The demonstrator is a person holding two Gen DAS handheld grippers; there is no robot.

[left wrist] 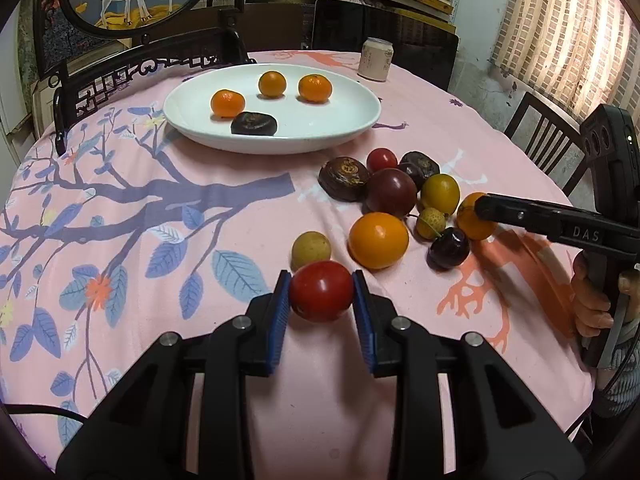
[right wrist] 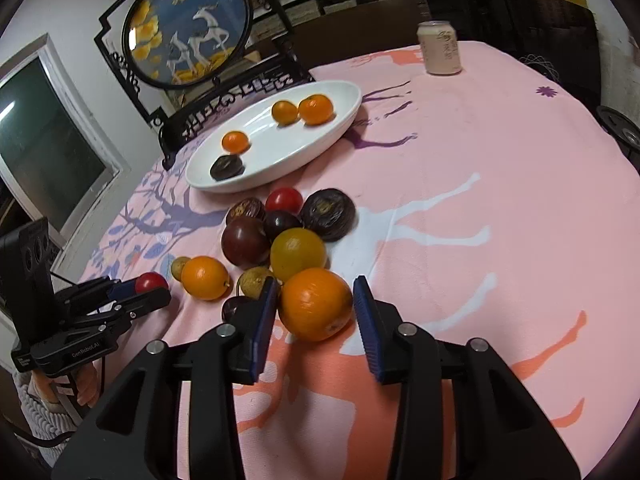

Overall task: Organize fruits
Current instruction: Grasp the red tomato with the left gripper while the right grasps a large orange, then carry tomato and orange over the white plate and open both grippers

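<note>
My left gripper is shut on a red tomato, just above the pink cloth; it also shows in the right wrist view. My right gripper is open around an orange that rests on the cloth, with a gap at the right pad. A white plate at the back holds three small oranges and one dark fruit. A pile of loose fruits lies between the plate and the grippers.
A pale drink can stands at the far edge of the round table. A carved dark frame with a deer picture stands behind the plate. Dark chairs surround the table.
</note>
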